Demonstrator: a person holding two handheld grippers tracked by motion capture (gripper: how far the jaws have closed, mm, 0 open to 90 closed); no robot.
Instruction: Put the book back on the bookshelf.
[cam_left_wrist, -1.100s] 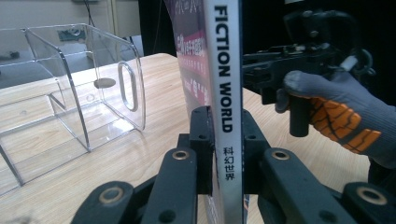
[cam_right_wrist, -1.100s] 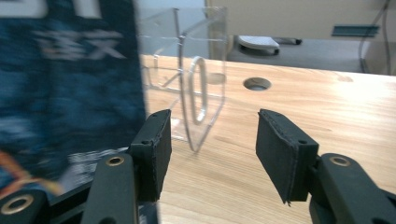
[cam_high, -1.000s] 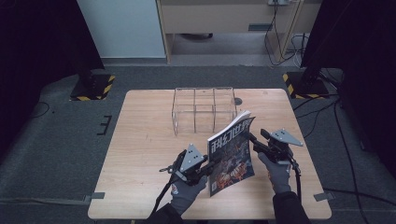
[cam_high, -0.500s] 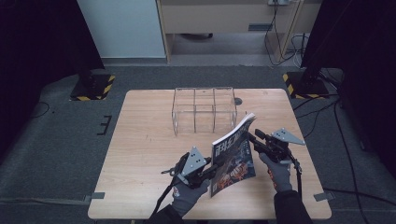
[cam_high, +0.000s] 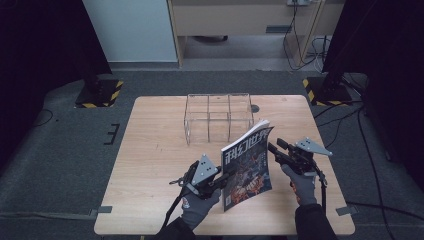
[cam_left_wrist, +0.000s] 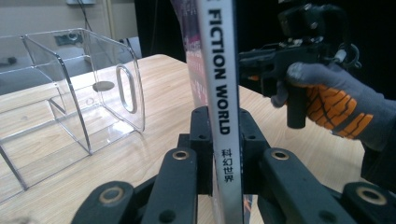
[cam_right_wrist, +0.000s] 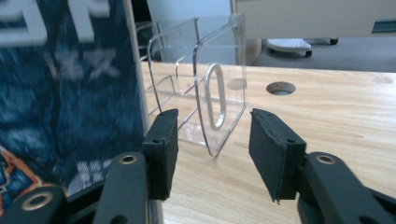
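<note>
Since a second ago the magazine (cam_high: 246, 167) has sunk a little toward the near edge of the tabletop (cam_high: 150, 150) and leans further over, and the right hand-held gripper (cam_high: 274, 149) has just been opening its jaws again, with nothing between them. At the left, the left hand-held gripper (cam_high: 220, 181) is clamped on the magazine's spine near its bottom, holding it upright over the near middle of the tabletop; in the left gripper view the spine (cam_left_wrist: 223, 93) runs straight up between the pads. That single low grip is the risk: the tall floppy pages could sag or swing round the pads, and the cover could fan open. The right hand-held gripper stands just beside the magazine's right edge, jaws partly apart, so a hasty close could miss the edge or crumple it. Behind, toward the far edge, the clear acrylic rack (cam_high: 218, 117) waits with its dividers; a tilted magazine could catch on a wall or push the light rack back. The left half of the tabletop offers open room, as does the right corner.
</note>
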